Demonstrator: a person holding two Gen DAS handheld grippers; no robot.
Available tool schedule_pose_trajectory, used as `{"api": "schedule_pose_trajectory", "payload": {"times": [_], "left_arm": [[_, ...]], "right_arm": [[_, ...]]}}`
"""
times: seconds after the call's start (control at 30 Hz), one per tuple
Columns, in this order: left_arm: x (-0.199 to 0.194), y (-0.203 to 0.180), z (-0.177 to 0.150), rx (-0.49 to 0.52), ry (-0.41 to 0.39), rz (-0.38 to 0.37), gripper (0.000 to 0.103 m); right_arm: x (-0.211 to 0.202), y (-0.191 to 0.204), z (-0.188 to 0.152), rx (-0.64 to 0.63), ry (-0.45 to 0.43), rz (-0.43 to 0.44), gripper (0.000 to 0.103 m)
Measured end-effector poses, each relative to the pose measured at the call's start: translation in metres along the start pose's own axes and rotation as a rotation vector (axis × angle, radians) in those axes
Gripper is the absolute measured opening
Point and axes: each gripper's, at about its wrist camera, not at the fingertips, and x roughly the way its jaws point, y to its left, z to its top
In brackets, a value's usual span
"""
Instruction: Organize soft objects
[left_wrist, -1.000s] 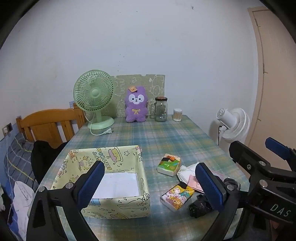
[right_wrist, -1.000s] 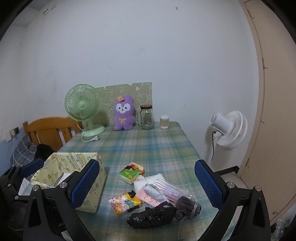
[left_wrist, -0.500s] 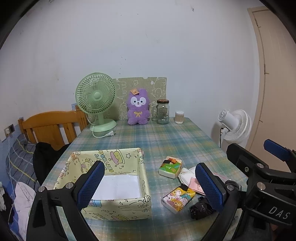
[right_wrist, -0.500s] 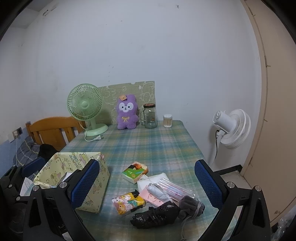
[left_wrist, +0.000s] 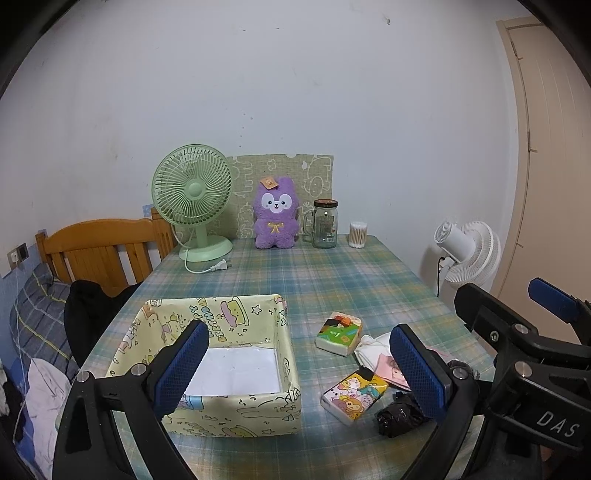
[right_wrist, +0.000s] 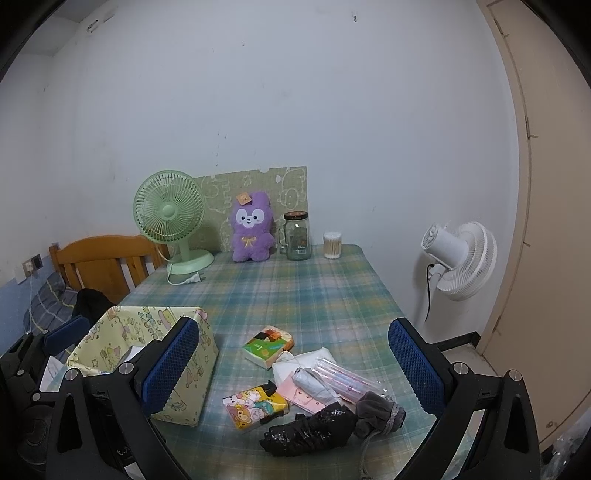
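Note:
A yellow cartoon-print fabric box (left_wrist: 221, 413) (right_wrist: 192, 391) stands open and empty at the table's near left. Right of it lie a green tissue pack (left_wrist: 338, 333) (right_wrist: 268, 346), a cartoon tissue pack (left_wrist: 354, 395) (right_wrist: 255, 407), a white cloth (right_wrist: 295, 363), a pink packet (right_wrist: 299, 395), a clear wrapped bundle (right_wrist: 347, 380), a black bag (right_wrist: 314, 430) and a grey pouch (right_wrist: 378, 410). My left gripper (left_wrist: 295, 373) is open above the box's near right. My right gripper (right_wrist: 295, 373) is open above the pile. Both are empty.
At the table's back stand a green desk fan (left_wrist: 194, 199), a purple plush toy (left_wrist: 275, 214), a glass jar (left_wrist: 325, 223) and a cotton-swab tub (left_wrist: 357, 234). A white floor fan (right_wrist: 460, 258) stands right of the table. A wooden chair (left_wrist: 96, 251) is at left.
Both grippers have drawn back and up slightly, so the table items sit a little lower and farther in view. Nothing on the table has moved.

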Motion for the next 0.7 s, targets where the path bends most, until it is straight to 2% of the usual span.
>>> {"api": "schedule_pose_trajectory", "payload": {"times": [0.7], "left_arm": [[-0.0014, -0.0014, 0.0033, 0.005, 0.002, -0.020, 0.099]], "right_arm": [[-0.0015, 0.0001, 0.0022, -0.002, 0.001, 0.013, 0.103]]}}
